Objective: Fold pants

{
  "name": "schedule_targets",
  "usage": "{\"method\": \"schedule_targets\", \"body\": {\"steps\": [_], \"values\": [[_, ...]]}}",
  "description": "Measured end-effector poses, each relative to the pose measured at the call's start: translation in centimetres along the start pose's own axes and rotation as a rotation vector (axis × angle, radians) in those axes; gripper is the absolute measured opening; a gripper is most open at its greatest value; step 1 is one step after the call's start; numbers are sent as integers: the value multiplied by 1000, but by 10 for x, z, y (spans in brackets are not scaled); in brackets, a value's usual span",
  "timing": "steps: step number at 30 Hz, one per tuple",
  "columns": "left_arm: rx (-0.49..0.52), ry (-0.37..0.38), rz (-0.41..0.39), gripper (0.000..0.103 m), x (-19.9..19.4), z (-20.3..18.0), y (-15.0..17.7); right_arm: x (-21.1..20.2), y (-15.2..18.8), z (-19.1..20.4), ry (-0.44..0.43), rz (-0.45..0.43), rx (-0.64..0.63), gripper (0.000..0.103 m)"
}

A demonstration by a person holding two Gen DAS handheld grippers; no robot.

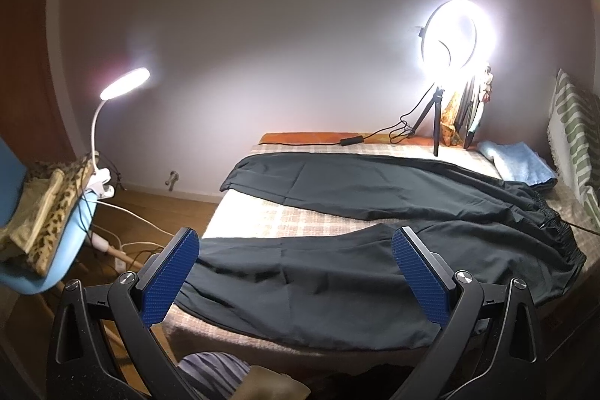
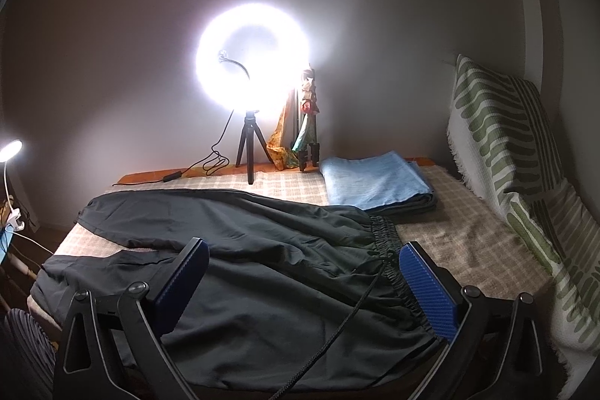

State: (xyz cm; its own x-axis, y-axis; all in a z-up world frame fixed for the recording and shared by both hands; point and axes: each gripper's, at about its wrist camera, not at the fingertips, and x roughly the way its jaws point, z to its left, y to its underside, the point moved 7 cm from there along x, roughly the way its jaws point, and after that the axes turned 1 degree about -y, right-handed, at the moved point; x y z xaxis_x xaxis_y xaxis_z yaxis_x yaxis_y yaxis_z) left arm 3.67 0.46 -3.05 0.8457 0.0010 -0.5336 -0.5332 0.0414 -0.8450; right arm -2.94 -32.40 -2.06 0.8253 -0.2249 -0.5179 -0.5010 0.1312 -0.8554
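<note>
Black pants (image 1: pixel 337 272) lie spread flat on a plaid-covered bed (image 1: pixel 262 220), legs apart and pointing left, elastic waistband (image 1: pixel 555 223) at the right. My left gripper (image 1: pixel 296 268) is open and empty, above the near leg. In the right wrist view the pants (image 2: pixel 262 250) fill the middle, with the waistband (image 2: pixel 390 250) and a black drawstring (image 2: pixel 356 306) near the right finger. My right gripper (image 2: pixel 303 280) is open and empty, above the waist end.
A lit ring light on a tripod (image 2: pixel 251 70) and a folded blue cloth (image 2: pixel 375 182) sit at the back of the bed. A green-patterned pillow (image 2: pixel 506 152) leans at right. A blue chair with cloth and a clip lamp (image 1: pixel 45 212) stands left, over floor cables.
</note>
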Motion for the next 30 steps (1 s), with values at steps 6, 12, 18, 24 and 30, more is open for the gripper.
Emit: {"method": "schedule_targets", "body": {"steps": [6,12,18,24,30], "values": [[0,-6,42,102,12,16,2,14,-9,9,-47,-13,-23,103],[11,-25,56,102,22,34,4,45,-24,26,-89,-47,-91,103],[41,-70,75,102,39,46,-2,97,-36,44,-174,8,-148,103],[55,-62,112,102,70,46,-9,151,-46,60,-241,74,-162,103],[68,32,196,102,113,30,-12,208,-56,76,-271,120,-212,103]]}}
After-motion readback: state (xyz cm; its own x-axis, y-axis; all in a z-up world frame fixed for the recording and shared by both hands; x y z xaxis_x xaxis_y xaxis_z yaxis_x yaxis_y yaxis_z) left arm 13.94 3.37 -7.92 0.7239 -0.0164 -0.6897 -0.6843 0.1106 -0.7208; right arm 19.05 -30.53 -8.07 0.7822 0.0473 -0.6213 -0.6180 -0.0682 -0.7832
